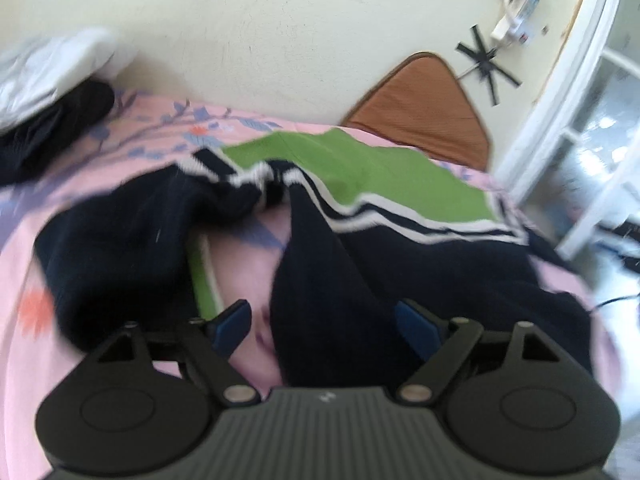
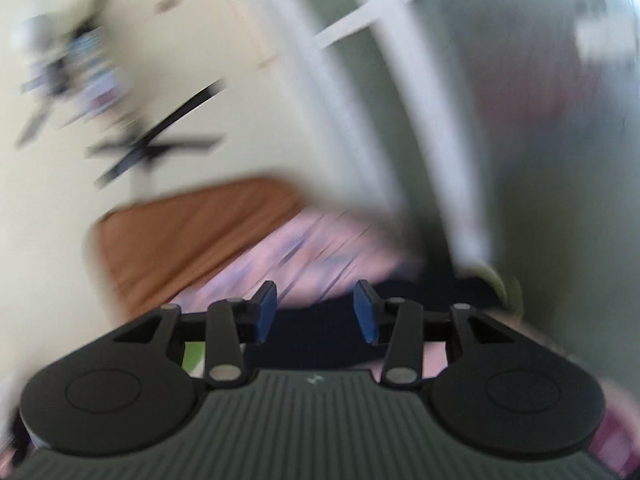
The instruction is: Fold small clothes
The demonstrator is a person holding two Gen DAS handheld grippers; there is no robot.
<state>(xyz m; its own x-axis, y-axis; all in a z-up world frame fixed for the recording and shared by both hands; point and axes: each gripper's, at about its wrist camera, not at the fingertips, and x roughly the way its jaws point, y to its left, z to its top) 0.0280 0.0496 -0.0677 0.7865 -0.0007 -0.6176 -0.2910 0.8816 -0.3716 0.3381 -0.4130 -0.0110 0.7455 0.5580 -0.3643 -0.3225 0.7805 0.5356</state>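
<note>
A small navy garment (image 1: 320,280) with white stripes and a green panel (image 1: 380,176) lies rumpled on the pink flowered bed sheet (image 1: 100,192). My left gripper (image 1: 324,320) is open just above it, and a navy fold runs up between the blue pads (image 1: 230,326) without being pinched. The right wrist view is badly blurred. My right gripper (image 2: 316,312) is open there, with dark navy cloth (image 2: 320,336) below and behind the fingers; nothing is clamped.
A pile of white and black clothes (image 1: 52,92) lies at the far left of the bed. A brown cushion (image 1: 424,116) leans on the cream wall, also in the right view (image 2: 192,236). A white window frame (image 1: 568,92) stands at right.
</note>
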